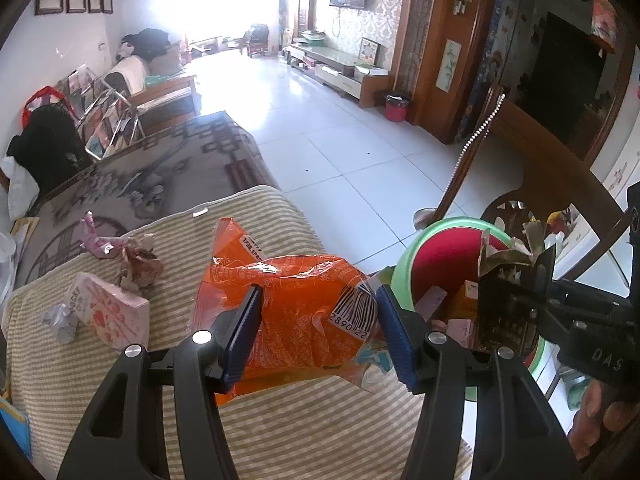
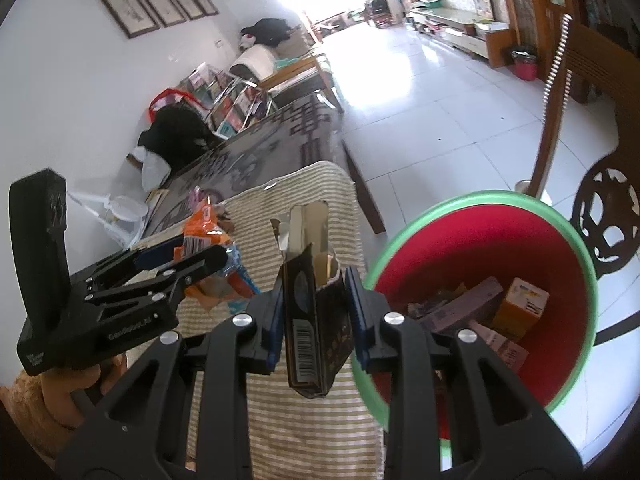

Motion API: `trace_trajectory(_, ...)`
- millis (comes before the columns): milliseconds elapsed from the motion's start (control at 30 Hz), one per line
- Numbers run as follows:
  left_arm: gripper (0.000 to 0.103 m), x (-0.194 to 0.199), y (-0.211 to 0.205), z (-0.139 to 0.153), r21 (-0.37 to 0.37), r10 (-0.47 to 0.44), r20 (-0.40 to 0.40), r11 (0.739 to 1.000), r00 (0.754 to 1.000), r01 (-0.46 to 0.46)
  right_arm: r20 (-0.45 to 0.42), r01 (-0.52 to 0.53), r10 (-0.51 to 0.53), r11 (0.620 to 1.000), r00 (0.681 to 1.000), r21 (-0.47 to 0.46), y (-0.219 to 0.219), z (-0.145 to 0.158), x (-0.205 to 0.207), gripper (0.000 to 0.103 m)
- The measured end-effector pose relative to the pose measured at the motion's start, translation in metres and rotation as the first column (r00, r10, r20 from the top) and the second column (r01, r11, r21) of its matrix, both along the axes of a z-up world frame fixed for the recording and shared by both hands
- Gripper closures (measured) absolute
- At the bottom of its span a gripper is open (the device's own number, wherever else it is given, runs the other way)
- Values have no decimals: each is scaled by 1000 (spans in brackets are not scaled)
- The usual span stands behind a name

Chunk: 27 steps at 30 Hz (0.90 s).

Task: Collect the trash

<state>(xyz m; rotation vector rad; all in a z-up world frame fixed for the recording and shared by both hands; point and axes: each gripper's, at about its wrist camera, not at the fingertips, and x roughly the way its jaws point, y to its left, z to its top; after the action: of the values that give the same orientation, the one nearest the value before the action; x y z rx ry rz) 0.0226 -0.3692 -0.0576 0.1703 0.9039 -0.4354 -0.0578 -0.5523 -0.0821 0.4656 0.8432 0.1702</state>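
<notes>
My left gripper [image 1: 318, 320] is shut on a crumpled orange snack bag [image 1: 296, 312] with a barcode, held above the striped cloth [image 1: 280, 432]. From the right wrist view the same bag [image 2: 202, 226] shows in that gripper [image 2: 176, 256] at the left. My right gripper [image 2: 316, 308] is shut on a torn dark carton [image 2: 316, 328] with foil lining, held just left of the bin's rim. The red bin with a green rim [image 2: 492, 248] stands at the right beside the table and holds several boxes. In the left wrist view the dark carton [image 1: 508, 304] hangs over the bin [image 1: 444, 252].
On the cloth to the left lie a pink box [image 1: 108, 312], a crumpled pink wrapper [image 1: 98, 236] and crumpled paper [image 1: 138, 264]. A wooden chair [image 2: 560, 92] stands behind the bin. White tiled floor [image 1: 340, 128] stretches beyond; a patterned grey cover [image 1: 160, 164] lies further along the table.
</notes>
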Motion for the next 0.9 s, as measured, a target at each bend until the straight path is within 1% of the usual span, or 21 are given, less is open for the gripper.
trace_trajectory(133, 48, 0, -12, -2, 2, -16, -5, 1000, 1000, 17, -5, 28, -28, 1000, 1000, 12, -15, -3, -2, 75)
trace_trajectory(567, 48, 5, -52, -11, -6, -83, -39, 997, 996, 82, -18, 105, -105, 995, 994, 1, -51, -5, -13, 74)
trace_trajectory(733, 48, 4, -69, -17, -15, -125, -61, 992, 990, 124, -31, 148, -148, 989, 988, -4, -66, -8, -19, 74)
trace_trajectory(900, 48, 2, -91, -27, -27, -193, -87, 981, 977, 191, -45, 183, -183, 983, 982, -12, -80, -10, -25, 74)
